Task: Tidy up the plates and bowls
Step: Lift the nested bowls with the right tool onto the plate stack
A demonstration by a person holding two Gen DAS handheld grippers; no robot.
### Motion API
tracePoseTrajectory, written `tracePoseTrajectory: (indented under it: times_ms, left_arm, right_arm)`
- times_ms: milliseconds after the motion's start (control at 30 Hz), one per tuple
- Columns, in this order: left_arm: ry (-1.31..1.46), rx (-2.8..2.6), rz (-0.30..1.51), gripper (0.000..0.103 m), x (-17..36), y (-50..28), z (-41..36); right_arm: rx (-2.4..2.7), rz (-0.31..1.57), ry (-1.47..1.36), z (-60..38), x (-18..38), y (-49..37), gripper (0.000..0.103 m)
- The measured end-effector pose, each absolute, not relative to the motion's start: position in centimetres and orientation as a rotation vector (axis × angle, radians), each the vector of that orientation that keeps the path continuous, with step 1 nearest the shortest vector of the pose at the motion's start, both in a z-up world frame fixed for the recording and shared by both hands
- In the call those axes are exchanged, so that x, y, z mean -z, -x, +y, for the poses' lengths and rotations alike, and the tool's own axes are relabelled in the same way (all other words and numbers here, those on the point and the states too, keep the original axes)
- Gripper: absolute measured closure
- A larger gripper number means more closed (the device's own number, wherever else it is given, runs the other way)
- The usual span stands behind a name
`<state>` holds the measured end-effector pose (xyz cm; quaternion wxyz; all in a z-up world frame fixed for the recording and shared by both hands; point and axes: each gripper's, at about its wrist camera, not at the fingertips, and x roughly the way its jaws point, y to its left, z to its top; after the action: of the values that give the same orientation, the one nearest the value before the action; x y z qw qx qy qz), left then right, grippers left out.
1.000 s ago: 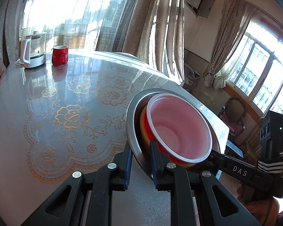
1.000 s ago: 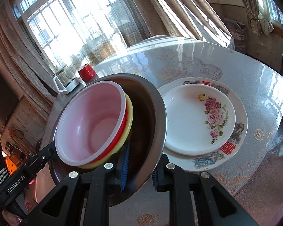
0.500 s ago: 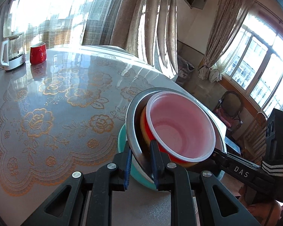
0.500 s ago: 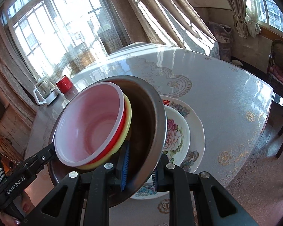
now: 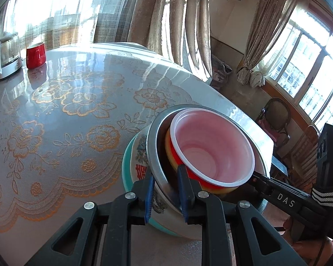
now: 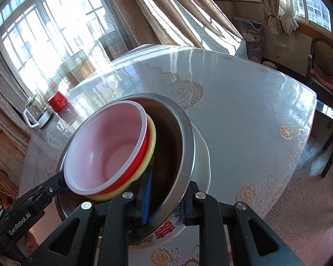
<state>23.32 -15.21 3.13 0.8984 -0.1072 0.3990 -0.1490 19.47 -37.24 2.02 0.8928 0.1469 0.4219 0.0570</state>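
Note:
A steel bowl point(image 5: 153, 137) point(image 6: 171, 137) carries a nested yellow bowl point(image 6: 153, 139), red bowl point(image 6: 146, 143) and pink-white bowl point(image 5: 211, 150) point(image 6: 106, 150). My left gripper point(image 5: 165, 177) is shut on its near rim, one blue pad inside and one outside. My right gripper point(image 6: 169, 184) is shut on the opposite rim. In the other view each gripper shows as a black arm: the right gripper point(image 5: 255, 178), the left gripper point(image 6: 62, 180). Just below the steel bowl lie stacked floral plates point(image 5: 137, 153) point(image 6: 203, 155), mostly hidden. Whether the bowl touches them I cannot tell.
The round table point(image 5: 55, 133) has a gold lace cloth under glass. At its far side stand a red mug point(image 5: 35, 55) point(image 6: 57, 102) and a glass kettle point(image 5: 5, 55) point(image 6: 36, 110). A chair point(image 5: 275, 119) stands beyond the table edge. A hand point(image 5: 308, 248) holds the right gripper.
Both grippers carried the bowl stack sideways and a little lower, over the floral plates. The plates, plain in the right wrist view before, are now mostly covered by the steel bowl.

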Motion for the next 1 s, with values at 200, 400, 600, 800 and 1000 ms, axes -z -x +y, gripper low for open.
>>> tracePoseTrajectory:
  times_ms: [200, 400, 600, 800, 1000]
  left_arm:
    - [0.245, 0.294, 0.846, 0.081, -2.0, -23.5, -15.2]
    - [0.237, 0.305, 0.825, 0.080, -1.9, -22.5, -15.1]
    - [0.234, 0.316, 0.805, 0.078, -2.3, -21.6, -15.0]
    - [0.207, 0.296, 0.776, 0.078, -3.0, -20.3, -14.9]
    - [0.180, 0.287, 0.765, 0.078, -3.2, -20.1, -15.1]
  right_arm:
    - [-0.114, 0.874, -0.278, -37.0, -1.6, -19.7, 0.083]
    - [-0.101, 0.872, -0.313, -37.6, -1.7, -19.3, 0.075]
    - [-0.097, 0.832, -0.299, -38.2, -2.6, -17.4, 0.074]
    - [-0.092, 0.812, -0.306, -38.1, -2.5, -16.9, 0.082]
    - [-0.067, 0.799, -0.294, -37.8, -2.3, -17.0, 0.083]
